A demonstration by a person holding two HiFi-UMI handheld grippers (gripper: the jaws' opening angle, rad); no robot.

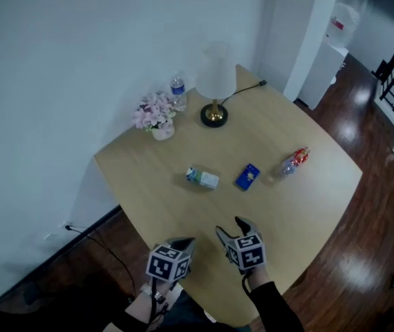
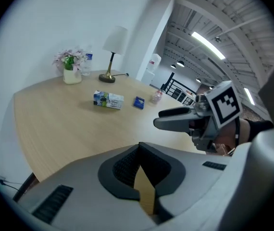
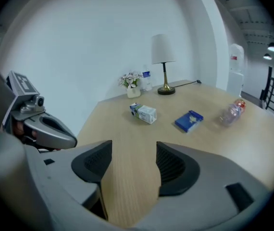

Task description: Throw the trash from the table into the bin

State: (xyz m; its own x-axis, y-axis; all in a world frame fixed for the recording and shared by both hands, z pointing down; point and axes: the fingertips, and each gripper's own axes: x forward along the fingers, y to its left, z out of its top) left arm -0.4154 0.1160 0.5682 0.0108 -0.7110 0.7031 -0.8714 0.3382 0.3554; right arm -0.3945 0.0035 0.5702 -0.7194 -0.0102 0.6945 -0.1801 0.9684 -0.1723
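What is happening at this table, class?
A person holds a tool in each hand over the near edge of the table. The left tool is shut and empty, the right tool open and empty. The carton, blue packet and crushed bottle lie untouched mid-table. No bin is in view.

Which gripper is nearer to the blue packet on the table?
Right. The right gripper is almost straight below the blue packet in the head view; the left gripper sits farther down-left.
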